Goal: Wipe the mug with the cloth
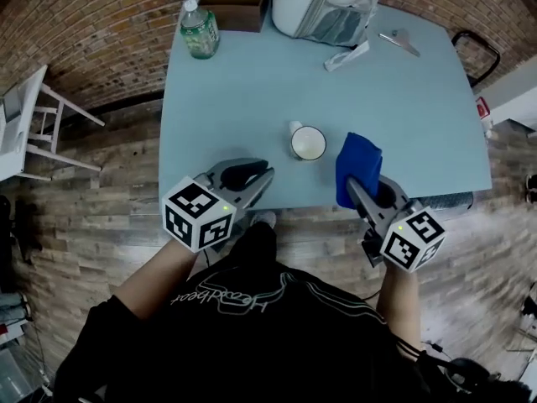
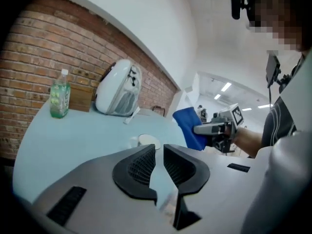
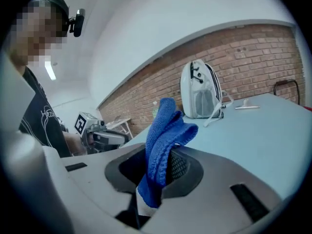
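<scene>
A white mug [image 1: 308, 142] stands upright near the front edge of the light blue table [image 1: 235, 99], handle to the left. A blue cloth [image 1: 358, 168] hangs bunched just right of the mug, and my right gripper [image 1: 362, 190] is shut on it; the right gripper view shows the cloth [image 3: 163, 150] pinched between the pads. My left gripper [image 1: 265, 174] hovers over the table's front edge, left of and nearer than the mug. Its jaws stand a narrow gap apart with nothing between them. From the left gripper [image 2: 159, 151] the mug [image 2: 146, 141] lies just ahead and the cloth [image 2: 187, 126] to the right.
At the table's back stand a green water bottle [image 1: 200, 30], a cardboard box [image 1: 237, 11] and a white backpack [image 1: 323, 2]. A white strip [image 1: 346, 57] and a grey tool [image 1: 401, 40] lie at the back right. A white chair [image 1: 25, 124] stands left of the table.
</scene>
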### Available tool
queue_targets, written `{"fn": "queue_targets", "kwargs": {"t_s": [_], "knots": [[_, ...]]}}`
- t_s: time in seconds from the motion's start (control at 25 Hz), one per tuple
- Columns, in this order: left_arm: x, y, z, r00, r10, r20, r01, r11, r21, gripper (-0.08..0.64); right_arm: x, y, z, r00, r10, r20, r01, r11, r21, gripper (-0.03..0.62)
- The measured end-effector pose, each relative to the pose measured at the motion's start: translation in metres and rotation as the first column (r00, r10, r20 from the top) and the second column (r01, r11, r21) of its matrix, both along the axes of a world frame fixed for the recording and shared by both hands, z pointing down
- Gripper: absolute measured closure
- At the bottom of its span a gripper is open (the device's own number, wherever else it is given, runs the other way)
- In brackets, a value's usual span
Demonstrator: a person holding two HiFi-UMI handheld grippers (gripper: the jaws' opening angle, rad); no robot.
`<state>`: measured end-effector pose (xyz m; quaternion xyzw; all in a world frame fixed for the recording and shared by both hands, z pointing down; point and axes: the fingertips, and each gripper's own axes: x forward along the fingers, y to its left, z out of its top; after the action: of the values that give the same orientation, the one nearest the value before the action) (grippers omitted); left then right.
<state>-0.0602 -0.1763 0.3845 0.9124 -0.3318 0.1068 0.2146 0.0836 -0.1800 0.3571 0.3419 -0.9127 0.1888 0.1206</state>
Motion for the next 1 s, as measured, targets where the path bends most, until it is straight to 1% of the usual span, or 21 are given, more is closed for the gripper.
{"fn": "queue_targets", "kwargs": {"t_s": [0.08, 0.2, 0.28, 0.36, 0.48, 0.6, 0.72, 0.88, 1.0], "knots": [[0.008, 0.040, -0.031, 0.999, -0.001, -0.045, 0.004, 0.998, 0.057, 0.531, -0.006, 0.045, -0.020, 0.999, -0.010, 0.036, 0.009, 1.000, 0.030, 0.531], [0.021, 0.118, -0.067, 0.995, 0.021, -0.093, -0.013, 0.995, 0.095, 0.549, -0.014, 0.130, -0.043, 0.995, -0.041, 0.088, 0.038, 0.998, 0.042, 0.531], [0.028, 0.162, -0.088, 0.994, 0.040, -0.104, -0.026, 0.991, 0.134, 0.551, -0.014, 0.175, -0.057, 0.992, -0.055, 0.112, 0.047, 0.997, 0.068, 0.531], [0.033, 0.196, -0.106, 0.993, 0.056, -0.105, -0.037, 0.984, 0.176, 0.552, -0.013, 0.208, -0.071, 0.989, -0.060, 0.133, 0.048, 0.995, 0.090, 0.531], [0.044, 0.242, -0.126, 0.991, 0.086, -0.099, -0.064, 0.976, 0.207, 0.552, -0.009, 0.251, -0.089, 0.987, -0.060, 0.147, 0.043, 0.992, 0.119, 0.532], [0.055, 0.274, -0.140, 0.990, 0.109, -0.085, -0.087, 0.969, 0.233, 0.552, -0.005, 0.281, -0.105, 0.988, -0.059, 0.141, 0.036, 0.986, 0.162, 0.532], [0.062, 0.295, -0.149, 0.990, 0.118, -0.077, -0.096, 0.963, 0.253, 0.552, -0.003, 0.300, -0.114, 0.986, -0.053, 0.158, 0.025, 0.984, 0.178, 0.532], [0.065, 0.310, -0.156, 0.989, 0.129, -0.076, -0.105, 0.958, 0.266, 0.552, 0.000, 0.314, -0.121, 0.981, -0.048, 0.187, 0.014, 0.984, 0.179, 0.532], [0.069, 0.316, -0.160, 0.988, 0.133, -0.074, -0.108, 0.956, 0.273, 0.552, 0.004, 0.321, -0.125, 0.981, -0.044, 0.189, 0.009, 0.983, 0.184, 0.532]]}}
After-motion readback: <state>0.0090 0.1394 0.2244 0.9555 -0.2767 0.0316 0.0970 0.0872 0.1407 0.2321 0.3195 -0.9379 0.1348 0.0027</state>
